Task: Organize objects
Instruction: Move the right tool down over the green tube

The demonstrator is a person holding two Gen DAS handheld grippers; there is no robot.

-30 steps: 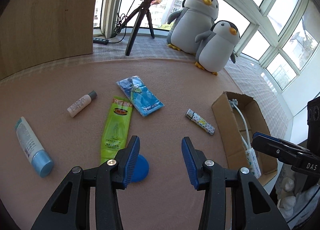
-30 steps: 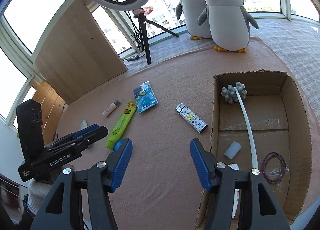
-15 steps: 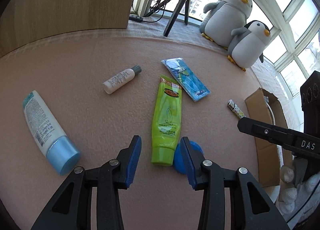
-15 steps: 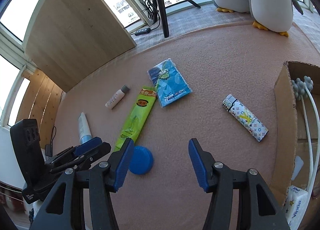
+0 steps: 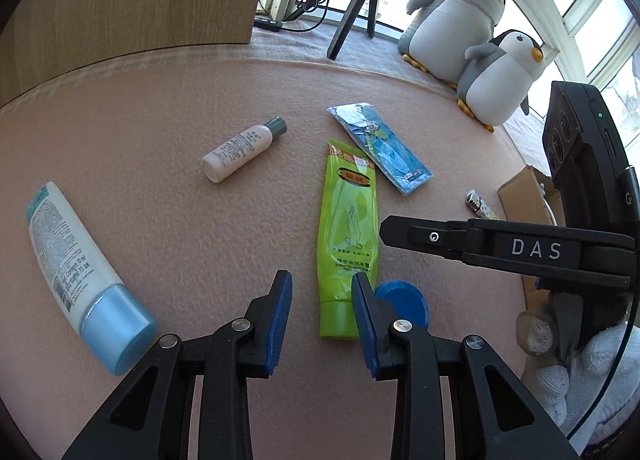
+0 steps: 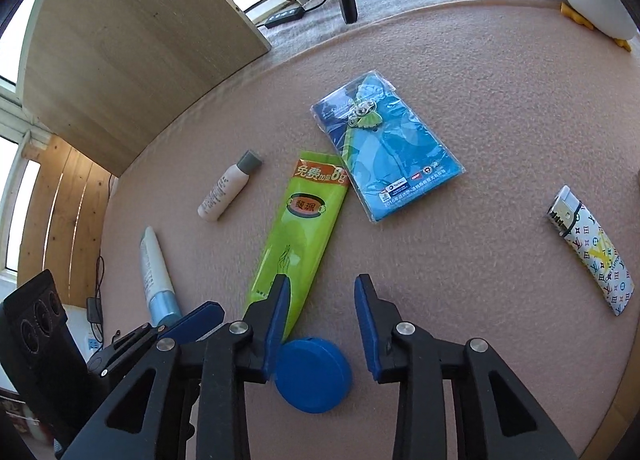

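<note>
Moved since earlier: both tools came lower and nearer the pink mat; the cardboard box [image 5: 522, 196] has slid to the right edge of the left view and out of the right view.
Left tool [image 5: 322, 316]: jaws spread, holding nothing, over the mat just left of the green tube [image 5: 348, 236].
Right tool [image 6: 320, 318]: jaws spread, empty; blue round lid [image 6: 314, 374] lies between and below its fingers, contact unclear from this angle.
Green tube: flat on the mat, cap end beside the blue round lid.
Blue packet [image 6: 386, 152]: flat, its corner touching the green tube's top end.
Small bottle [image 5: 244, 148]: on its side, left of the green tube.
White tube [image 5: 80, 272]: far left, light blue cap toward the camera.
Lighter [image 6: 590, 250]: patterned, lying well right of the packet.
Background: two penguin plushes [image 5: 476, 40], tripod.
Gloved hand [image 5: 568, 372]: grips the right tool's handle.
</note>
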